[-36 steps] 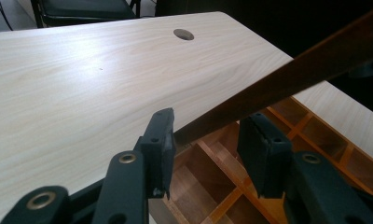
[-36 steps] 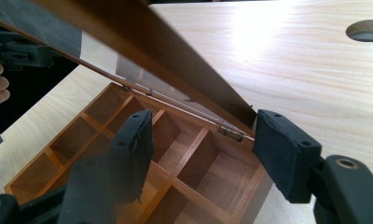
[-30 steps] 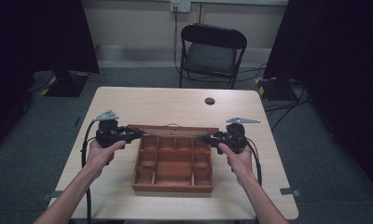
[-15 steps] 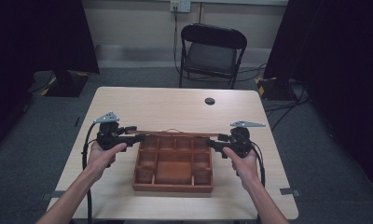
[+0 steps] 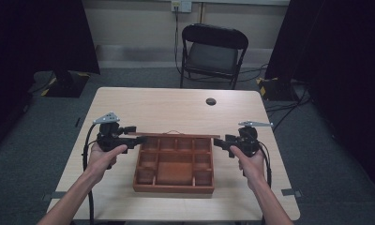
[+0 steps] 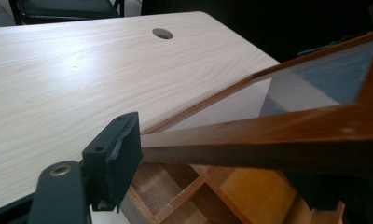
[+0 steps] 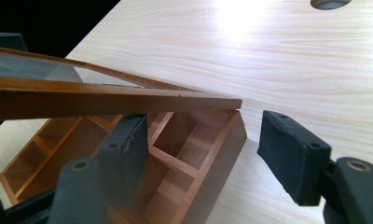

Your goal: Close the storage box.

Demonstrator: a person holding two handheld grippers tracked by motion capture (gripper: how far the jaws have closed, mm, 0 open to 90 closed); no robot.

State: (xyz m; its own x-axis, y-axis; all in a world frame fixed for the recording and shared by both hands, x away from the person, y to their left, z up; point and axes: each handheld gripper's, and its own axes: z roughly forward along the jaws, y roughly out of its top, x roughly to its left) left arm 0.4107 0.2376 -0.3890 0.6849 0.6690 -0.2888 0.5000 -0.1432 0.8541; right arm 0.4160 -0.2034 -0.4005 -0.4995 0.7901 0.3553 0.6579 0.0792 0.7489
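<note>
A brown wooden box (image 5: 175,165) with several compartments sits mid-table, and its glass-paned lid (image 5: 176,135) stands raised along the back edge. My left gripper (image 5: 134,133) is at the lid's left end. Its jaws have just been opening. In the left gripper view the lid's wooden frame (image 6: 268,140) passes between them, beside one pad (image 6: 124,151), and hides the other jaw. My right gripper (image 5: 221,143) is open at the lid's right end. In the right gripper view the lid's corner (image 7: 222,103) hangs above the gap, clear of both pads (image 7: 289,151).
The light wooden table (image 5: 167,108) has a round cable hole (image 5: 211,101) behind the box. A black folding chair (image 5: 213,51) stands beyond the far edge. Dark curtains hang on both sides. Bare tabletop lies behind and beside the box.
The right gripper has drawn a little to the right, away from the box. The left gripper's jaws have widened around the lid frame. The lid's edge sits slightly lower in the high view.
</note>
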